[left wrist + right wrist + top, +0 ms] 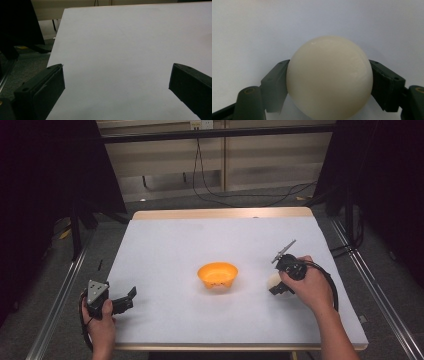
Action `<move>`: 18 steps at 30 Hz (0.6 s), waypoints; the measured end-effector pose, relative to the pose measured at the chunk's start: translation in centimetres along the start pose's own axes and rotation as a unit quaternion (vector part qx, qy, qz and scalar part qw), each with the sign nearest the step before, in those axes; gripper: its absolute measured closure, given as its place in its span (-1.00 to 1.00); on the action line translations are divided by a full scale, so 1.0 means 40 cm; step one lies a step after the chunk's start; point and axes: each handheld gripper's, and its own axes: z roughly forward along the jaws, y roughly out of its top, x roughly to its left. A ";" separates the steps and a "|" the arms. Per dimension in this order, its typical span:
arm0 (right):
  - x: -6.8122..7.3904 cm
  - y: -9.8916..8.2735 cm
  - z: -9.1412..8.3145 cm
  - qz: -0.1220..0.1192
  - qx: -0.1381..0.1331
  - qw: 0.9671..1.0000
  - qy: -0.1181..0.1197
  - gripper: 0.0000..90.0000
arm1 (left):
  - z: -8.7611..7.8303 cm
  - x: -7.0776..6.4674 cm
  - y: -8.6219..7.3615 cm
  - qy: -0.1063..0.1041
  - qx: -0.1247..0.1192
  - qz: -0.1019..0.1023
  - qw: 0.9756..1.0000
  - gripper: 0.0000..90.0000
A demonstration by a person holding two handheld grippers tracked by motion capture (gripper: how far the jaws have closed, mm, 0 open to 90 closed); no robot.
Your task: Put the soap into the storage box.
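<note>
1. Cream-white, glossy ball (pixel 329 76): lies on the white table (pixel 170 250) at the near right, well right of the bowl; seen in the right gripper view with a black jaw pressed against each flank, at its widest girth, a hold that should keep a smooth round thing from squirting out
2. Right gripper (pixel 278 287): clenched on the ball, tilted down toward the table so the jaws meet the ball low and level
3. Orange plastic bowl (pixel 217 275): upright at the table's middle, mouth open upward, apart from both grippers; by judgement the likely place for the ball
4. Left gripper (pixel 129 298): released, jaws wide apart with nothing between them in the left gripper view, parked at the near left edge, apparently idle and clear of the working side
</note>
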 end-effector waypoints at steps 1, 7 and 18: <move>0.001 0.001 -0.001 0.002 0.000 1.000 -0.004 -0.47 | 0.000 0.000 0.000 0.000 0.000 0.000 1.000 -1.00; 0.003 0.012 -0.007 -0.006 -0.005 1.000 -0.006 -0.46 | 0.000 0.000 0.000 0.000 0.000 0.000 1.000 -1.00; 0.014 0.052 -0.030 -0.021 -0.007 1.000 -0.004 -0.47 | 0.000 0.000 0.000 0.000 -0.001 0.000 1.000 -1.00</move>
